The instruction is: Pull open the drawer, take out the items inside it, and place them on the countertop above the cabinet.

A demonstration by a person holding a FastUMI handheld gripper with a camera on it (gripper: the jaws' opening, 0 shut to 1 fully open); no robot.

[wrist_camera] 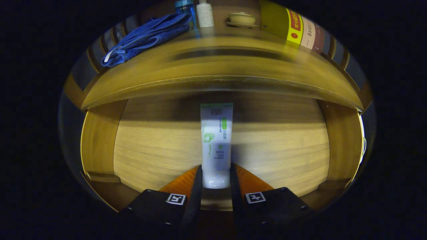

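A white plastic tube with green print (216, 141) lies in the open wooden drawer (150, 150), its cap end clamped between the gripper (216, 175) fingers. On the tabletop (217, 66) behind lie a blue folded cloth (146, 36) left, a white bottle (204, 14) and a lidded bowl (242, 18) centre, and upright books (293, 28) right.

Blue towel (146, 36) bunched at upper left. Blue-capped bottle (185, 10) and white bottle (204, 14) at top centre, side by side. Lidded bowl on saucer (242, 18) right of them. Books (293, 28) at upper right.

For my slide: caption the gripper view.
Gripper shut on white tube inside open wooden drawer.
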